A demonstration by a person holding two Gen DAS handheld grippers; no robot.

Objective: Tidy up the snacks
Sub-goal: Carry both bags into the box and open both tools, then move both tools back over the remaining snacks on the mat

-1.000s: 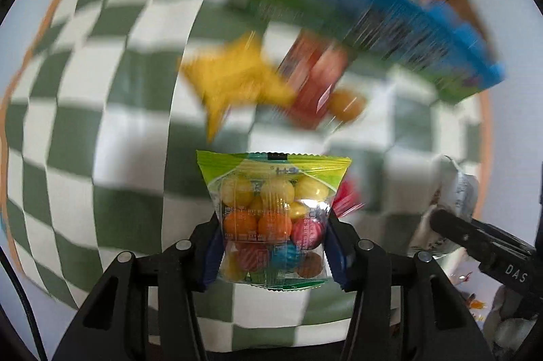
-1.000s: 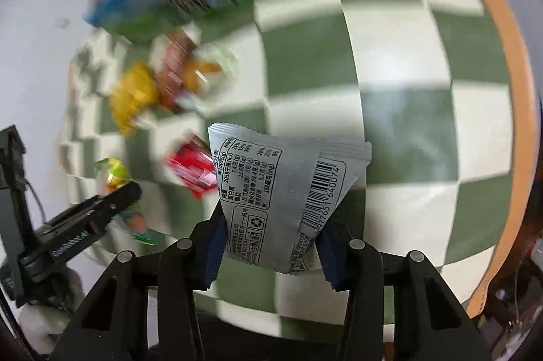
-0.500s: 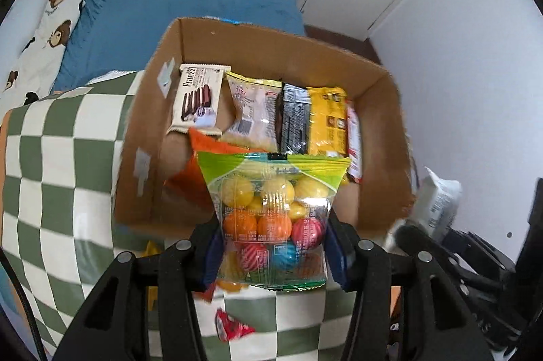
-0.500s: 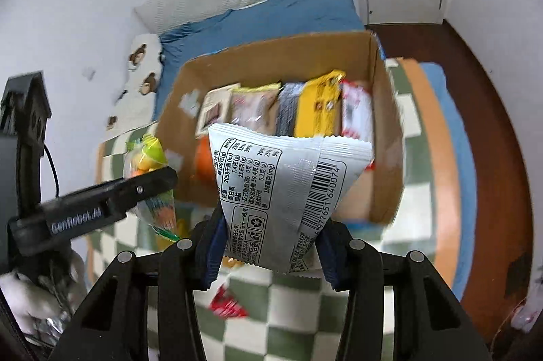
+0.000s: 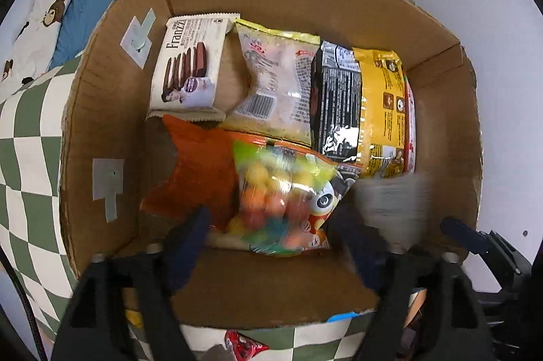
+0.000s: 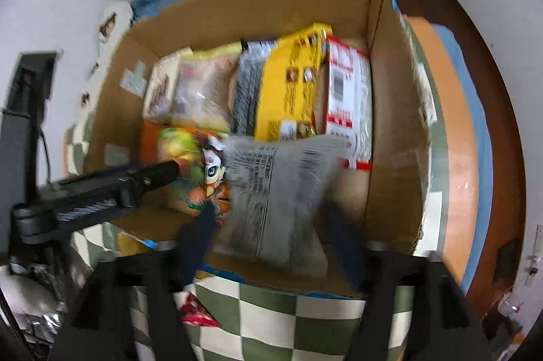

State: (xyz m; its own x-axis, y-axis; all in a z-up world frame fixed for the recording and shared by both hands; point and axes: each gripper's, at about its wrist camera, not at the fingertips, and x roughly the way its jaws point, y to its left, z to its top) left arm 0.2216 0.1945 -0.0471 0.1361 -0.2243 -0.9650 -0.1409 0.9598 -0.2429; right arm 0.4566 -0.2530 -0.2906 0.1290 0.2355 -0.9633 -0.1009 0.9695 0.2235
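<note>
A cardboard box [image 5: 101, 109] holds several snack packs. The clear bag of coloured candy balls [image 5: 275, 198] lies loose in the box on an orange pack [image 5: 200, 170]. My left gripper [image 5: 275, 232] is open over the box's near wall, fingers apart from the bag. My right gripper [image 6: 268, 232] is open too; the grey snack pack [image 6: 281, 198] sits blurred between its spread fingers, above the box's near right part. It also shows blurred in the left wrist view [image 5: 390, 201].
In the box stand a Franzzi wafer pack [image 5: 186, 65], a clear pack [image 5: 275, 86], a black pack [image 5: 336, 103], a yellow pack [image 5: 383, 109] and a red-white pack [image 6: 346, 103]. A red snack [image 5: 244, 344] lies on the checkered cloth [image 5: 23, 157] before the box.
Both grippers moved closer over the box and opened. The candy bag dropped from the left gripper into the box; the grey pack is leaving the right gripper's fingers.
</note>
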